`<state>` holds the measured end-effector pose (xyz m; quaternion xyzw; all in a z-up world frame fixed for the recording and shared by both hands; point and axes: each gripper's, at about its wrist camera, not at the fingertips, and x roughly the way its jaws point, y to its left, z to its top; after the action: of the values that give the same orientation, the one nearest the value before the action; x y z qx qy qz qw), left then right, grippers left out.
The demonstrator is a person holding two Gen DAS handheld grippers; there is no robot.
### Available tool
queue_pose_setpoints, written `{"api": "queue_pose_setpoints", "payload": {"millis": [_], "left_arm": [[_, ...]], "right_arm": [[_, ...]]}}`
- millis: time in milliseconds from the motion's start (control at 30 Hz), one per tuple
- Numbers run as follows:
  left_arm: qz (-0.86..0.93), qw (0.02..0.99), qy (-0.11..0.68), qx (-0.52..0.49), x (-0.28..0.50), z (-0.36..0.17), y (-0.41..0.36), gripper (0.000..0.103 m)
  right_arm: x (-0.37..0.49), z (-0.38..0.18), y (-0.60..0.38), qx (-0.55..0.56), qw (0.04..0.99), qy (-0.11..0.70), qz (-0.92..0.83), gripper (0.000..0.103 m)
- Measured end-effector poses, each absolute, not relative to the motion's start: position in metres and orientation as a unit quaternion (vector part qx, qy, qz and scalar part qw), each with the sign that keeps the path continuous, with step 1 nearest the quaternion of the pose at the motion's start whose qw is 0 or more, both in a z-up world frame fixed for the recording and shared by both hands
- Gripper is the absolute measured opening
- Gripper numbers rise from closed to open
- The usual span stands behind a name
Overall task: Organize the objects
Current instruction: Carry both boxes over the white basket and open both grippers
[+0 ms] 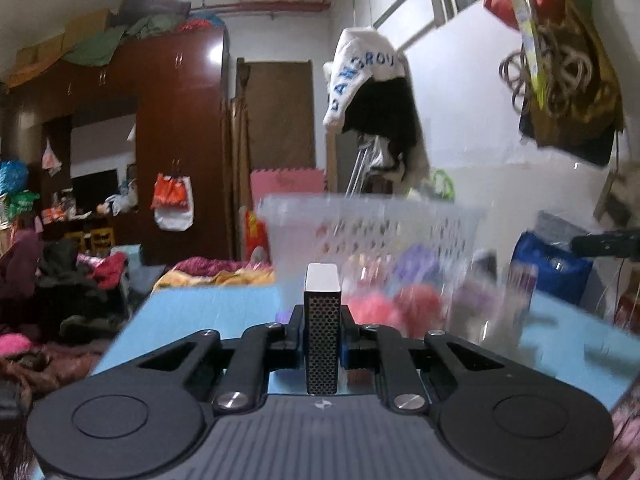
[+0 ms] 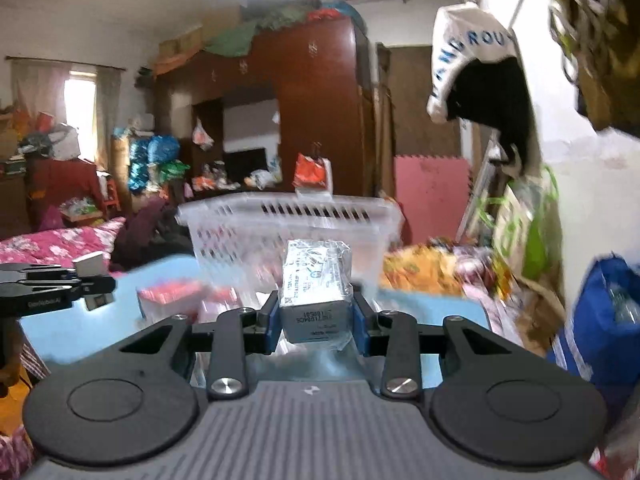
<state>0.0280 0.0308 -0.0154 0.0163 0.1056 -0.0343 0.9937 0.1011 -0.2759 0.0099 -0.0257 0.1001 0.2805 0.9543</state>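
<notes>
Left wrist view: your left hand-held gripper (image 1: 322, 336) is clenched on a slim box (image 1: 322, 320) with a dotted dark side and a pale top end, held upright between the two fingers and raised above the blue worktop (image 1: 192, 312). Beyond it stands a clear plastic basket (image 1: 372, 224) with slotted walls, blurred in this view; red and purple things show through its wall, too smeared to identify. At the right edge the tip of your other gripper enters the view, in front of a blue bag (image 1: 548, 264). Right wrist view: your right hand-held gripper (image 2: 316, 316) is clenched on a small carton wrapped in clear film (image 2: 314, 288), its blue-lined fingers (image 2: 272, 320) pressing both sides, the printed end facing the camera. The carton sits just in front of the same basket (image 2: 288, 216), above the worktop (image 2: 80, 328). At the left edge your left gripper (image 2: 86, 284) appears side-on with the slim box (image 2: 90, 264) in its grip. Behind the basket are a dark red wardrobe (image 2: 320, 120), a pink foam mat (image 2: 432, 192) leaning upright, and a bed with a pink flowered cover (image 2: 60, 244).
</notes>
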Motion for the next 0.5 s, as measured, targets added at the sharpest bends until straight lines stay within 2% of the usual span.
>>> {"api": "queue_pose_setpoints", "payload": {"millis": [267, 433, 467, 500], "left_arm": [[-0.099, 0.987, 0.123, -0.031, 0.107, 0.065, 0.016, 0.019], [-0.081, 0.979, 0.180, -0.043, 0.180, 0.069, 0.006, 0.020], [-0.076, 0.979, 0.185, -0.044, 0.189, 0.066, 0.007, 0.025], [-0.068, 0.979, 0.185, -0.044, 0.195, 0.062, 0.009, 0.043]], "right_arm": [[0.171, 0.068, -0.218, -0.069, 0.947, 0.099, 0.296, 0.039], [0.223, 0.070, -0.189, -0.075, 0.947, 0.138, 0.280, 0.039], [0.229, 0.066, -0.187, -0.076, 0.946, 0.144, 0.280, 0.041], [0.232, 0.062, -0.186, -0.078, 0.945, 0.151, 0.281, 0.041]]}}
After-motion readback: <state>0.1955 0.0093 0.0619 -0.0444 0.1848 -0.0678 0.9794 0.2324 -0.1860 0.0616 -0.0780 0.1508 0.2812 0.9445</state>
